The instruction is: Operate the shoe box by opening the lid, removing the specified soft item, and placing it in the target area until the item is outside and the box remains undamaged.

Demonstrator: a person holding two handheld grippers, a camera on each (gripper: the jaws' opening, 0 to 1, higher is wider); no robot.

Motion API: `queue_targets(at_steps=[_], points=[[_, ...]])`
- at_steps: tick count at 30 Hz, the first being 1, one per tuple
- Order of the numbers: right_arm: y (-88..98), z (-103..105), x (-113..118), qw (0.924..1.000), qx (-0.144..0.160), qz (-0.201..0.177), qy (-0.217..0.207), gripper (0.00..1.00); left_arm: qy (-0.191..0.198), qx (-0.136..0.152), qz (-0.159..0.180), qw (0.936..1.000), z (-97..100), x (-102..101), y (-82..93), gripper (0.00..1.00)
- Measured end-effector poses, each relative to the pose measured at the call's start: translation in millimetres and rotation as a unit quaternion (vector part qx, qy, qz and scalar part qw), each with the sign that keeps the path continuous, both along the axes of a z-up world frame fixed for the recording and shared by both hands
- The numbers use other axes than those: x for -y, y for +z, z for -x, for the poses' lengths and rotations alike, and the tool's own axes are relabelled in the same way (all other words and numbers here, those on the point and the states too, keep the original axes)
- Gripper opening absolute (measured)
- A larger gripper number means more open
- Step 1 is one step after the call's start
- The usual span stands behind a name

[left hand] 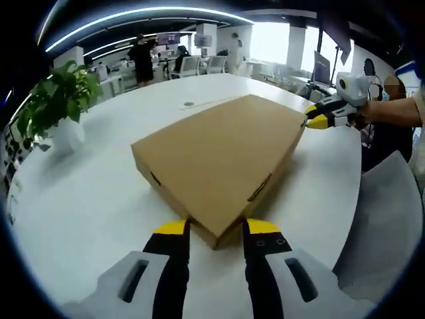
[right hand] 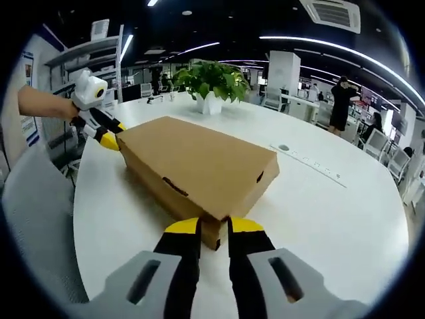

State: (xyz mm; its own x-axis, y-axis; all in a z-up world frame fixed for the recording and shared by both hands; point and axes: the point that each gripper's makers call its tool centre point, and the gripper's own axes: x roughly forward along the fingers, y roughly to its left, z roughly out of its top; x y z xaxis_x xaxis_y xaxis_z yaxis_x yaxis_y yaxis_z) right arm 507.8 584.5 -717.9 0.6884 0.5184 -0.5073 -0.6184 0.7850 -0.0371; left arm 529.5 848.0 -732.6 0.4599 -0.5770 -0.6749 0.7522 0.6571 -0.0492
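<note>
**Closed cardboard box bracketed at opposite corners**

Flat brown corrugated-cardboard shoe box (left hand: 222, 166) is lying near the middle of the smooth white round-edged counter (left hand: 86, 212), lid shut, surface matte and uncreased, with small dark slot cut-outs showing along its side walls.

Left hand-held gripper (left hand: 216, 229), grey plastic body with black jaws and yellow tips, is sitting released, its jaws parted to either side of the box's near corner. In the right gripper view this same tool (right hand: 109, 141) is showing at the box's far corner, a person's bare forearm (right hand: 40, 103) behind it.

Right hand-held gripper (right hand: 214, 227) is straddling the opposite corner, jaws spread; whether the tips are touching the cardboard, cannot tell.

Leafy green plant in a white pot (right hand: 211, 85) is standing on the counter well beyond the box. A grey curved chair back (left hand: 385, 219) is sitting beside the counter edge.
</note>
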Motion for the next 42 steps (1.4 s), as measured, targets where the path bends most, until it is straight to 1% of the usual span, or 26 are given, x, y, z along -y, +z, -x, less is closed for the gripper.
queue_targets(at_steps=[8,12,19,30,39,42], points=[[0.2,14.9,-11.1,1.0000,-0.003,-0.003,0.000,0.11,-0.024,-0.007,-0.009,0.9996,2.7,-10.2,-0.2,0.30],[0.1,23.0,-18.2,1.0000,-0.004,-0.008,0.000,0.11,-0.027,-0.009,-0.008,0.9996,4.6,-16.3,-0.4,0.29],[0.3,33.0,-31.1,0.9998,-0.006,-0.016,0.004,0.11,-0.018,-0.011,-0.003,0.9998,9.0,-29.6,-1.2,0.28],[1.2,49.1,-57.3,0.9994,-0.010,-0.025,0.020,0.10,0.000,-0.003,-0.008,1.0000,21.0,-47.6,5.1,0.26],[2.0,56.4,-76.7,0.9991,-0.009,-0.025,0.034,0.10,0.006,-0.005,-0.018,0.9998,25.4,-66.1,6.5,0.26],[2.0,56.3,-77.2,0.9991,-0.007,-0.022,0.034,0.10,0.006,-0.007,-0.019,0.9998,26.8,-66.3,6.7,0.26]])
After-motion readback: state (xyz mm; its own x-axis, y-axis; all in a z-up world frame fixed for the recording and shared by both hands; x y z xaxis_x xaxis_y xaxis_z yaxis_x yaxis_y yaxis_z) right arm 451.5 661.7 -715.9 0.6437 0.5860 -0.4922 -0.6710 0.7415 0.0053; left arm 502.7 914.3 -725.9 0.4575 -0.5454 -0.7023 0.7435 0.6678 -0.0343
